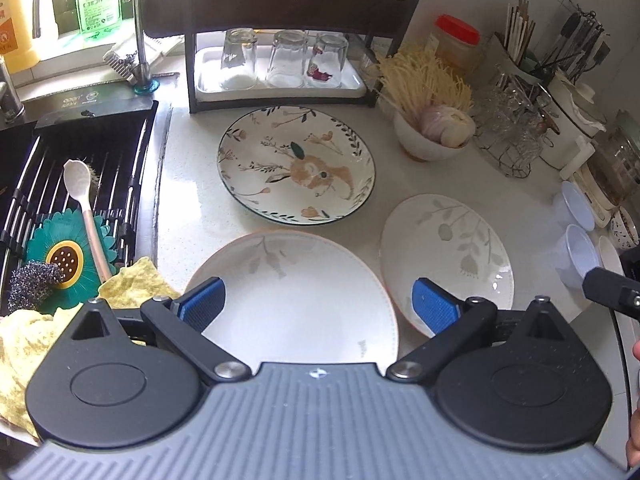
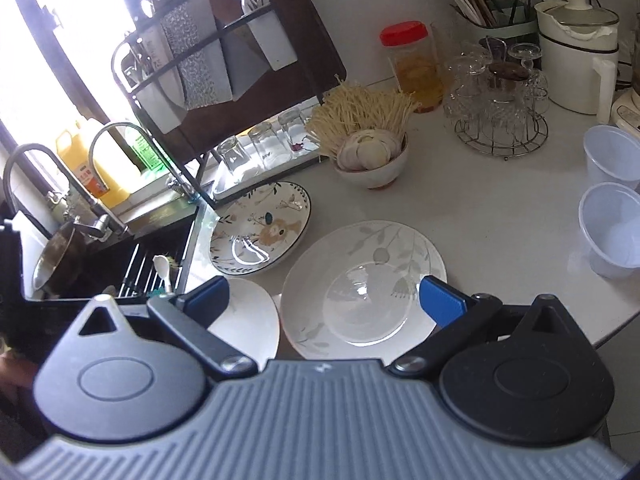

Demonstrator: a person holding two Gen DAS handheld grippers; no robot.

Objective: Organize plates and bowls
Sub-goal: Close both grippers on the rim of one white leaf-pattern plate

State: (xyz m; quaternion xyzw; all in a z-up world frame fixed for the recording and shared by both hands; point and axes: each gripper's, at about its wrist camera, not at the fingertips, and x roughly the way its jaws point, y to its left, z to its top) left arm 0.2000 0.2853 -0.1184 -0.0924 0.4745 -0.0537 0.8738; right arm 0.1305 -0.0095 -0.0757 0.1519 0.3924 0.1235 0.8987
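Left tool (image 1: 318, 304): wide open, empty, above glossy round plate (image 1: 296, 300).
Right tool (image 2: 324, 300): wide open, empty, above leaf-print plate (image 2: 360, 280) beside it.

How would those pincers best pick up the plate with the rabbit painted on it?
By its raised rim. The rabbit plate lies flat and face up on the counter, so only the upturned edge offers a hold. The left gripper, jaws open, could probably come in low from the near side, one finger under the lip.

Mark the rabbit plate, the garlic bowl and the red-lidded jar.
rabbit plate (image 1: 296, 164): left wrist view, on the painted middle.
garlic bowl (image 2: 374, 174): right wrist view, on the outer wall.
red-lidded jar (image 2: 404, 34): right wrist view, on the lid.
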